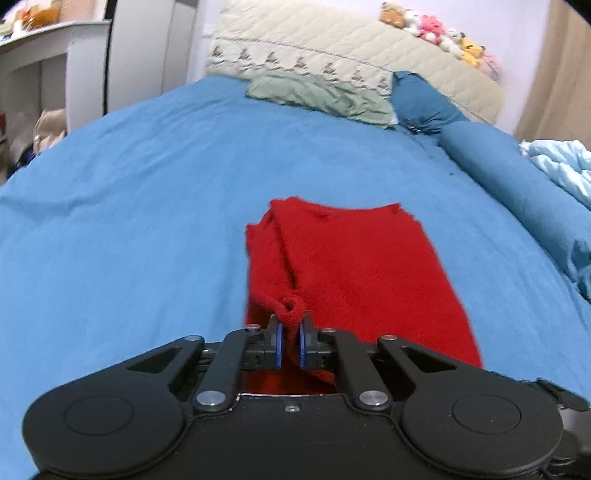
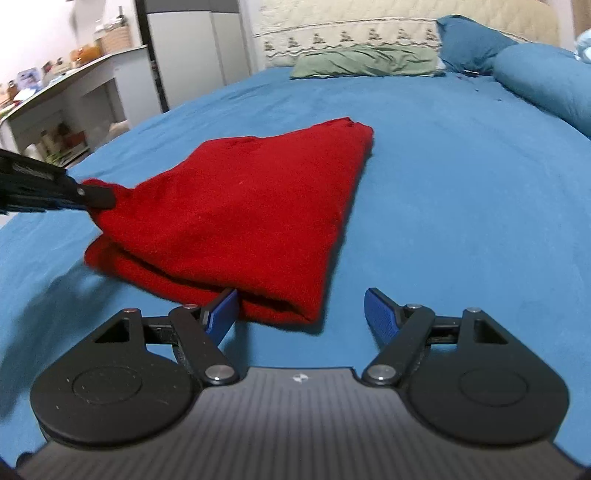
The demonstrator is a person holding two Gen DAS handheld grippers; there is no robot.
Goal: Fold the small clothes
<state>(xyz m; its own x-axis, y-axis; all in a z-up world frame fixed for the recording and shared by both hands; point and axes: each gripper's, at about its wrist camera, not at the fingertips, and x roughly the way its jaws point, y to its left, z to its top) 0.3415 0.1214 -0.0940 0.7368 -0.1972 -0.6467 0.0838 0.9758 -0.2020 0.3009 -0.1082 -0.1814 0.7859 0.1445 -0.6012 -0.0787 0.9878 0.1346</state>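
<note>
A red knit garment [image 1: 354, 266] lies partly folded on the blue bed sheet [image 1: 129, 221]. My left gripper [image 1: 290, 334] is shut on a bunched corner of the garment and holds that corner lifted off the sheet. In the right wrist view the garment [image 2: 240, 206] is a thick folded wedge, with the left gripper [image 2: 99, 197] pinching its raised left corner. My right gripper [image 2: 301, 308] is open and empty, low at the garment's near edge. Its left pad [image 2: 221, 314] touches the fold; its right pad [image 2: 380, 314] is over bare sheet.
A green pillow [image 1: 317, 96], blue pillows [image 1: 424, 99] and a blue bolster [image 1: 517, 181] lie by the quilted headboard [image 1: 332, 44]. Plush toys [image 1: 439, 33] sit on top of it. A pale blue duvet [image 1: 561, 166] is at right. A cluttered white desk [image 2: 62, 99] stands left of the bed.
</note>
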